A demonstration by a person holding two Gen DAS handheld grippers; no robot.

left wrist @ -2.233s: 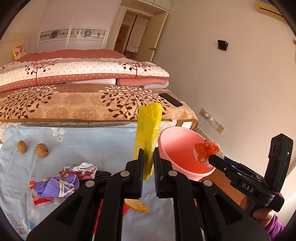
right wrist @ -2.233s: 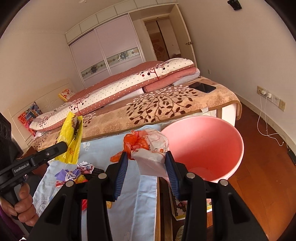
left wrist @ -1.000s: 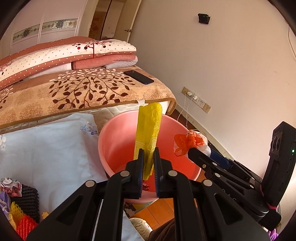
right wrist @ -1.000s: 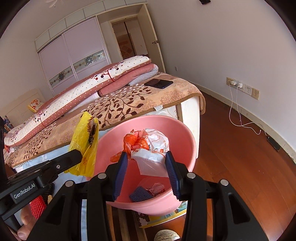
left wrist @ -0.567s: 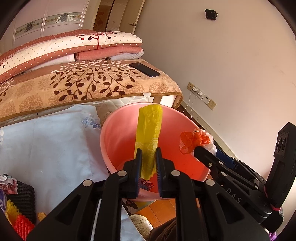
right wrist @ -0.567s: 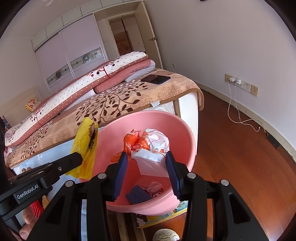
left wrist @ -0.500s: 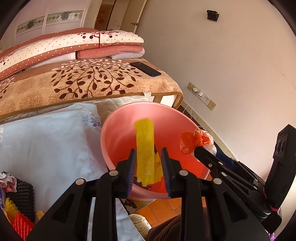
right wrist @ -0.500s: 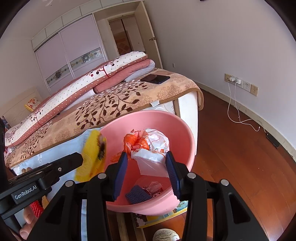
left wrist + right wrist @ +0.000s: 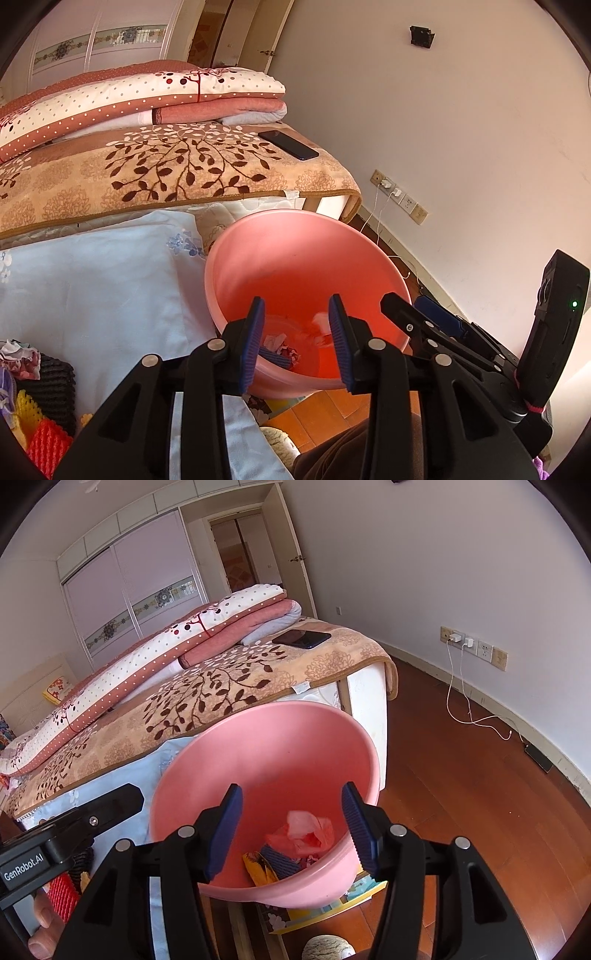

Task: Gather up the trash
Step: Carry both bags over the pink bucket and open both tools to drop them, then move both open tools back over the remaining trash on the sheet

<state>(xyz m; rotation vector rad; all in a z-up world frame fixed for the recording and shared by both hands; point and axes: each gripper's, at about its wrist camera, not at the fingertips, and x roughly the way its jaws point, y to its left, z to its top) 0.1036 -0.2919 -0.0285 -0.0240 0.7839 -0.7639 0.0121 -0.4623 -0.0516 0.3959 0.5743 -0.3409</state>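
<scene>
Left gripper: your black two-finger left gripper (image 9: 297,332) with blue ribbed pads has just been opening; its jaws now stand apart with nothing between them, above the near rim of the bin.
Right gripper: your black two-finger right gripper (image 9: 291,825), also blue-padded, has just been opening as well; its jaws stand wide and hold nothing, pointed down into the bin.
Bin: the round pink plastic waste bin (image 9: 280,738) sits just beyond both pairs of fingers, at the right end of the pale blue cloth (image 9: 96,280) and in front of the bed's corner.
Orange-and-white bag: the crumpled orange-and-white plastic bag (image 9: 301,834) lies inside the bin, below and between your right gripper's fingers, apart from both pads.
Yellow wrapper: the yellow printed wrapper (image 9: 258,867) lies on the bin's floor, left of the orange bag, beside a dark blue ribbed piece (image 9: 280,864).
Other scraps in bin: from the left wrist you see white paper scraps (image 9: 275,339) at the bottom.
Trash left on the cloth: a red foam net (image 9: 48,445), a yellow foam net (image 9: 27,408) and a black mesh piece (image 9: 51,384) lie at the near left, well apart from the bin.
Bed: a black phone (image 9: 288,144) rests on the tan leaf-patterned blanket (image 9: 147,177), far behind.
</scene>
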